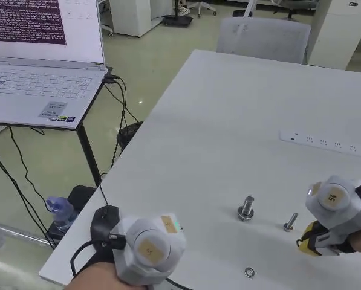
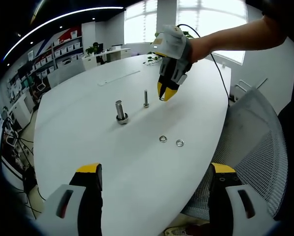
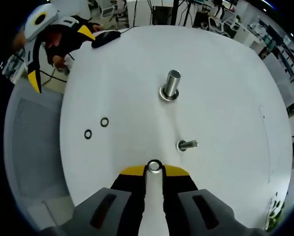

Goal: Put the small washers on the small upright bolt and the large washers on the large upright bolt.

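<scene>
- The right gripper is pinching a held washer by its rim between its closed fingers. It is hovering over the counter near the small bolt. I cannot tell the washer's size.
- The left gripper is hanging at the counter's near edge, its fingers spread wide and gripping nothing.
- The large bolt is standing upright beyond the small one. A ring is showing at its foot, either a washer or the bolt's own head; I cannot tell which.
- A loose washer and a second washer are lying flat just beside each other, well apart from both bolts.
- The washers are looking light, stiff and slick. A grip across the outer rim, leaving the hole free for the shank, seems best.
- The flat ones are likely to skid under a push rather than lift.
- The bolts appear to be standing free on their heads, so a sideways knock could tip them.
- The counter is looking white, smooth and hard, giving little friction.
- A power strip and a mouse are sitting on it. A laptop on a stand and a chair are standing close by on a glossy floor.
</scene>
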A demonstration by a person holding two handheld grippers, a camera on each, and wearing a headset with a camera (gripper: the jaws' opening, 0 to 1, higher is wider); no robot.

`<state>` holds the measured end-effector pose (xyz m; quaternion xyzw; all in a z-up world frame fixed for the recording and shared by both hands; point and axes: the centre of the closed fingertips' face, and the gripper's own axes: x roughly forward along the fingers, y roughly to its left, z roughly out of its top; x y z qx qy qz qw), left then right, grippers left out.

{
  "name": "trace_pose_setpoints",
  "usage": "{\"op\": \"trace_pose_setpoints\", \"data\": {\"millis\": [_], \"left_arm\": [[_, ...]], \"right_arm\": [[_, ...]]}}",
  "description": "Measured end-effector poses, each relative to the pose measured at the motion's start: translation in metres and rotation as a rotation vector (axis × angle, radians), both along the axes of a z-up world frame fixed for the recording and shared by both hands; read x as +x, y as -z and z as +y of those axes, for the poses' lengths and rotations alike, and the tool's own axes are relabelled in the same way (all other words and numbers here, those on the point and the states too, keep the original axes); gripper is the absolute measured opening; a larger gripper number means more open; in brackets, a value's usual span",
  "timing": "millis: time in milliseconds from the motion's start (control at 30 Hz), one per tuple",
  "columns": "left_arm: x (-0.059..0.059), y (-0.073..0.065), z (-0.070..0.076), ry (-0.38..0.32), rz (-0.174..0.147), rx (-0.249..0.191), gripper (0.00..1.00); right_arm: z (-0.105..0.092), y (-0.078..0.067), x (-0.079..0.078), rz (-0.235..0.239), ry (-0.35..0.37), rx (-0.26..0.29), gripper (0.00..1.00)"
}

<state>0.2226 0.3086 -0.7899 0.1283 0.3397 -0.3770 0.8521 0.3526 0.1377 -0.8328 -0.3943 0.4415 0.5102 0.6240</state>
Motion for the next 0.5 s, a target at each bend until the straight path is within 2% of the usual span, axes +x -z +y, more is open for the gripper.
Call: {"op": "trace_pose_setpoints", "data": {"millis": [333, 500], "left_arm": [[0.0, 0.001, -0.002, -0.006, -0.002, 0.006, 0.89], [0.001, 0.002, -0.003, -0.005, 0.0, 0.007, 0.89]], "right_arm": [[-0.009, -0.009, 0.023, -0.017, 0.031, 0.005, 0.13], [-0.006, -0.019, 0.033, -0.034, 0.034, 0.011, 0.13]]}}
